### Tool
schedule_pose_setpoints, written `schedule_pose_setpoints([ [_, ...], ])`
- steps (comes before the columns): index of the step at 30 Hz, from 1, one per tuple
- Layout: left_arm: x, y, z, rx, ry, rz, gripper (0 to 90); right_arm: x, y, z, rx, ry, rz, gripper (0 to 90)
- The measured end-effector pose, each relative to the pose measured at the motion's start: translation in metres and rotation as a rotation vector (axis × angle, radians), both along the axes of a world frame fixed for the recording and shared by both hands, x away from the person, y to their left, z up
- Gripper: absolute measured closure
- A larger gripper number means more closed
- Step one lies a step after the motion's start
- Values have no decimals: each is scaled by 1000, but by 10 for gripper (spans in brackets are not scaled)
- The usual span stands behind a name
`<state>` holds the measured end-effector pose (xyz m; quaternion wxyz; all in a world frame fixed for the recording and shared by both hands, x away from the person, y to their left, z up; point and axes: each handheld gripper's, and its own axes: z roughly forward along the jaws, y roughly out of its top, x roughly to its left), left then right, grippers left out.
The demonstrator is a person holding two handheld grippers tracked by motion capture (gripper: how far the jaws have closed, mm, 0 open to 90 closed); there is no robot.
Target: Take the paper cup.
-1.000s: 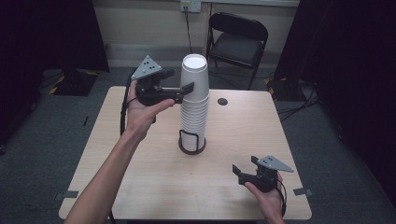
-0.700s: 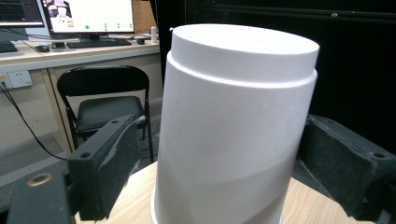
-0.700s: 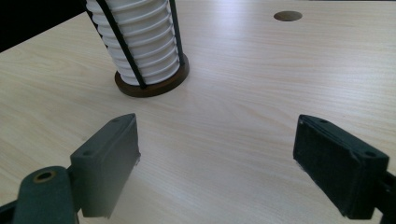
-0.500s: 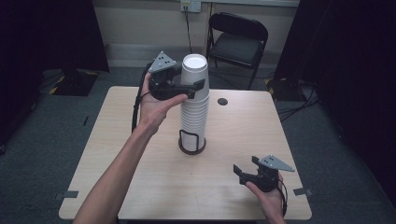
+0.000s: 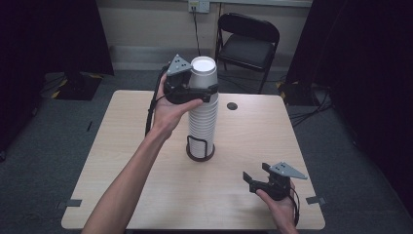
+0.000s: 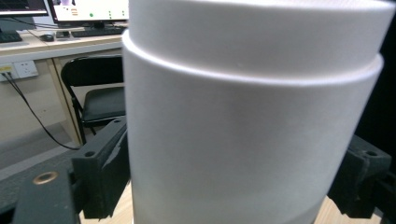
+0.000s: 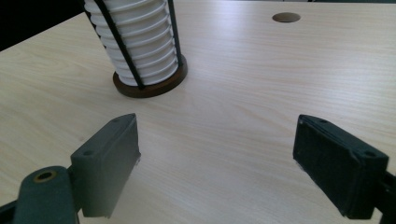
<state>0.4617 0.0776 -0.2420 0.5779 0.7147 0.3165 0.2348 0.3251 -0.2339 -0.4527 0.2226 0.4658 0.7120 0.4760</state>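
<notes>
So our left gripper (image 5: 208,90) has moved in and now clamps the top cup (image 5: 203,73) of the stack (image 5: 202,122); likely lifting next; right gripper (image 5: 257,176) idles wide open.

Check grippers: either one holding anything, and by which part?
The left gripper grips the top cup of the cup stack, jaws on opposite sides of its wall just below the rim. The right gripper holds nothing.

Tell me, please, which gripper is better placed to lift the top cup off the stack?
Left: the left gripper has its fingers on either side of the top cup; the right gripper sits open, low near the table edge.
</notes>
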Motion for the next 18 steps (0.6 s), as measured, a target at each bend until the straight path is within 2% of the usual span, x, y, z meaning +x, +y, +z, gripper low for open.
schedule_pose_setpoints([
  [2, 1, -1, 0, 19, 0, 1, 145, 0, -1, 1, 3, -4, -9, 141],
  [7, 2, -1, -1, 3, 18, -4, 147, 0, -1, 1, 3, -4, -4, 141],
  [11, 1, -2, -1, 17, 12, 6, 152, 0, -1, 1, 2, -2, -5, 141],
  [14, 2, 0, 1, 23, 14, -6, 154, 0, -1, 0, 1, -3, -5, 141],
  [18, 1, 0, 3, 20, 2, -2, 156, 0, -1, 0, 3, 2, -8, 144],
])
